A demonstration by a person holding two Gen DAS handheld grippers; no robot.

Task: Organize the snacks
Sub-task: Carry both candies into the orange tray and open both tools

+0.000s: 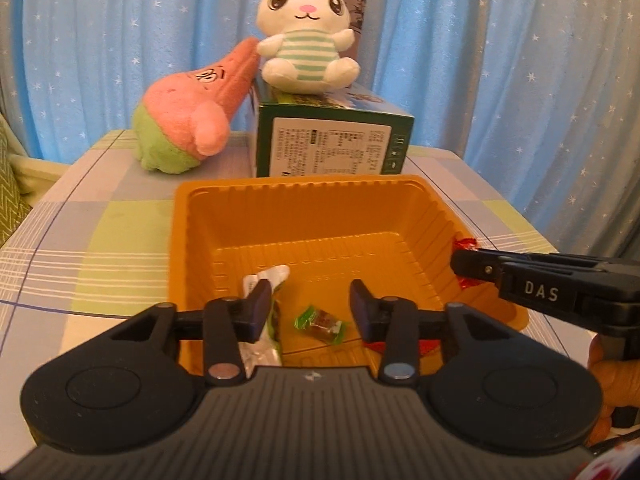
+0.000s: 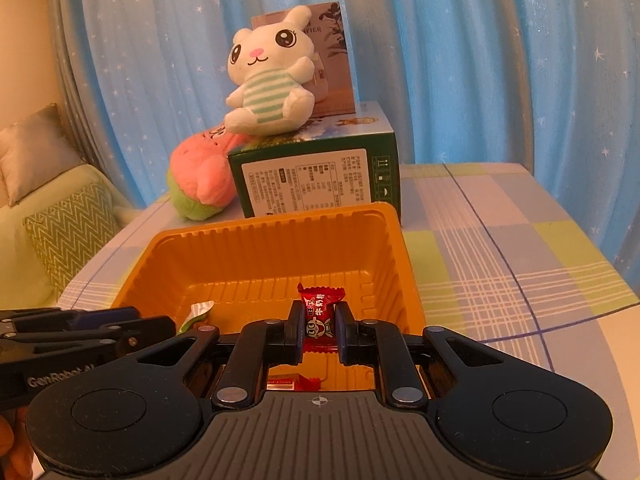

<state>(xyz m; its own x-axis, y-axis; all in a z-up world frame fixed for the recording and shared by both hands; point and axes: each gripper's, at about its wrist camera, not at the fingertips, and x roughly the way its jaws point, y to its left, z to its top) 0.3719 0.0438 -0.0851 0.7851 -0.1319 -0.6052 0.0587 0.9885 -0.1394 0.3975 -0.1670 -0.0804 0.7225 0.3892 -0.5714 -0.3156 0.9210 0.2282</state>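
An orange plastic tray (image 1: pixel 304 208) sits on the checked tablecloth, also in the right wrist view (image 2: pixel 256 240). My left gripper (image 1: pixel 310 300) is open and empty over the tray's near side. Below it lie a green-wrapped candy (image 1: pixel 320 322) and a white and green packet (image 1: pixel 262 280). My right gripper (image 2: pixel 318 320) is shut on a red wrapped candy (image 2: pixel 320 312) and holds it above the tray's near right part. In the left wrist view the right gripper (image 1: pixel 468 268) reaches in from the right over the tray's rim. Another red snack (image 2: pixel 286 383) lies in the tray under my right gripper.
A green box (image 1: pixel 332 140) stands behind the tray with a white plush rabbit (image 1: pixel 306 36) on top. A pink and green plush (image 1: pixel 192 116) leans against it on the left. A blue starred curtain hangs behind. A sofa with cushions (image 2: pixel 60 232) is at the left.
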